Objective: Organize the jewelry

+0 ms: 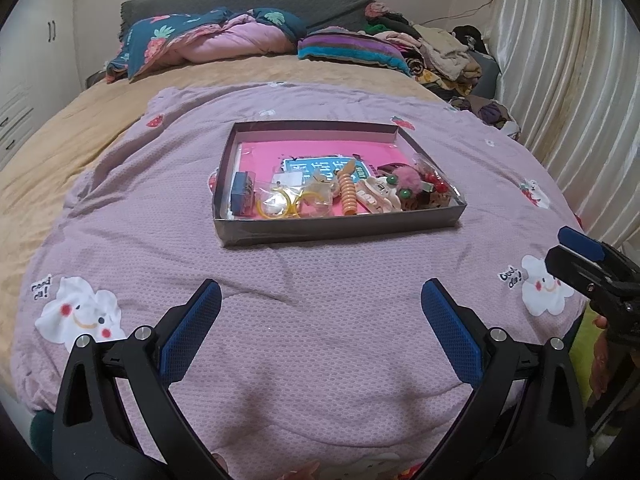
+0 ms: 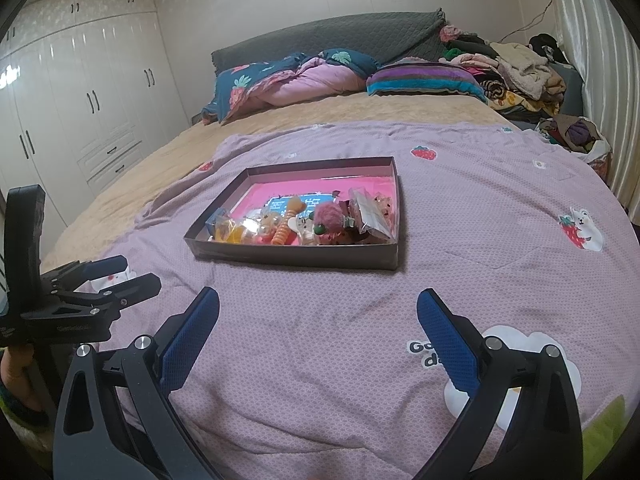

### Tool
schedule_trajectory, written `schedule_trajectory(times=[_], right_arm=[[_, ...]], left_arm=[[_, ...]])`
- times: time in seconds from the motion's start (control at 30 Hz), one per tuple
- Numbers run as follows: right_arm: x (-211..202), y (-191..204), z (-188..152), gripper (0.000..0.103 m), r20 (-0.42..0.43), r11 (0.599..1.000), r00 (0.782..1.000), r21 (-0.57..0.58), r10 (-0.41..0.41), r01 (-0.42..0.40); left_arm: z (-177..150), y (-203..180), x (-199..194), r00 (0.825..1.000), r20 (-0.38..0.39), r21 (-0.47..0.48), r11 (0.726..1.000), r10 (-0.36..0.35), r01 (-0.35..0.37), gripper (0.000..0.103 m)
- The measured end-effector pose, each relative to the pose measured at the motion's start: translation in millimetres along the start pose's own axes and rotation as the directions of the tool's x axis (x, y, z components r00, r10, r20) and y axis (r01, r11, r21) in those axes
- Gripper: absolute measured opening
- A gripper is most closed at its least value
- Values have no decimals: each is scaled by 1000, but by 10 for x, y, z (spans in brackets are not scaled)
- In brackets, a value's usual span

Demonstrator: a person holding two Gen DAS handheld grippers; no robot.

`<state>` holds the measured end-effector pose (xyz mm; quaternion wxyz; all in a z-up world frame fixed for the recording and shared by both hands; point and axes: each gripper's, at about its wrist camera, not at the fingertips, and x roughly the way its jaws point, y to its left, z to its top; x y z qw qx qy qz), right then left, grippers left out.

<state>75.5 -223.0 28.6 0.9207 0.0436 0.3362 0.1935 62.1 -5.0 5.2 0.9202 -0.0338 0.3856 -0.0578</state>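
Parked low over the near quilt point(image 1: 320, 320), left gripper point(image 1: 320, 300) and right gripper point(image 2: 318, 304) both spread wide and empty, facing the tray point(image 1: 336, 232) of jewelry point(image 1: 352, 192) lying mid-bed, probably for an unobstructed reach.

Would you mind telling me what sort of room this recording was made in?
Almost certainly a bedroom: a wide bed under a lilac cartoon-print quilt, a grey padded headboard with rumpled bedding against it, and tall white built-in wardrobes along one wall. The shallow dark cardboard tray of jewelry sits on the quilt.
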Motion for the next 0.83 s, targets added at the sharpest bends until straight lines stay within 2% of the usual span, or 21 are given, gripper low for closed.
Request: schedule_trajectory(times=[0.2,0.5,0.63,0.67,0.7,0.73,0.8,0.83], right_arm=[[17,-30,6,99,-3,1000,1000,3,-10,10],[104,-84,23,99,-18,1000,1000,13,-24,24],[222,-341,106,99,-11,997,999,56,-47,48],[288,-480,151,99,-7,995,998,75,-65,65],[355,-602,186,99,-11,992,996,90,-92,93],[472,-818,245,99,-26,981,988,115,-153,155],[705,-1222,351,99,-52,955,967,148,-250,255],[859,-1488,415,99,-79,931,944,159,-320,329]], left_arm=[[2,-18,13,1000,0,8,1000,3,-3,94],[52,103,108,999,-9,-30,999,37,-37,94],[152,433,259,996,-32,-113,990,86,-89,94],[177,537,301,994,-37,-135,985,104,-108,94],[250,746,392,987,-55,-175,972,150,-158,94],[313,914,456,982,-62,-201,961,179,-188,94],[442,1248,577,969,-73,-249,936,238,-249,94],[510,1437,653,958,-80,-270,920,274,-285,94]])
